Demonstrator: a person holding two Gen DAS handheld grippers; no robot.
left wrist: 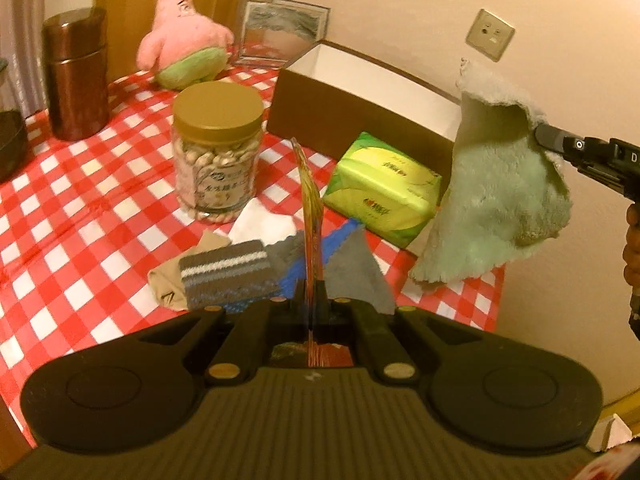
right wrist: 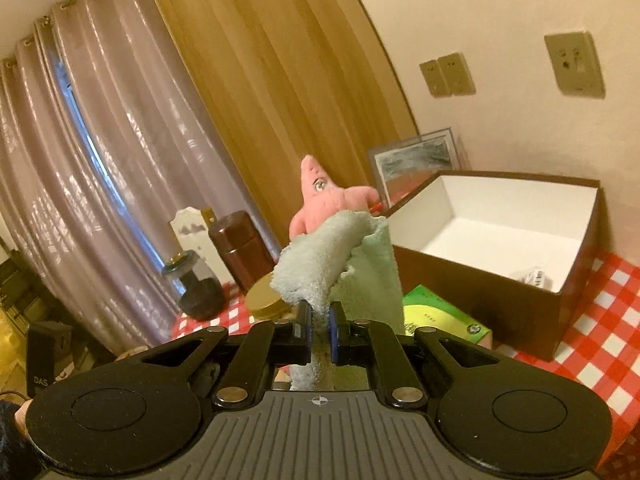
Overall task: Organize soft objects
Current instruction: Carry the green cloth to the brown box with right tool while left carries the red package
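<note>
Right wrist view: the right gripper (right wrist: 319, 330) is clenching the green towel (right wrist: 340, 256) aloft; the left gripper (left wrist: 309, 300) is pinching a flat packet (left wrist: 311, 204); the box (right wrist: 500, 236) is holding almost nothing, and the socks (left wrist: 224, 272) are waiting on the worktop (left wrist: 80, 200).

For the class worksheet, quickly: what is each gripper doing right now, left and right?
Left gripper: jaws shut on a thin colourful packet, held edge-on.
Right gripper: jaws shut on a pale green fluffy cloth, lifted off the table.

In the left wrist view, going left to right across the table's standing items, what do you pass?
Brown canister → pink starfish plush → nut jar with gold lid → green tissue pack → pale green towel hanging from the right tool.
</note>
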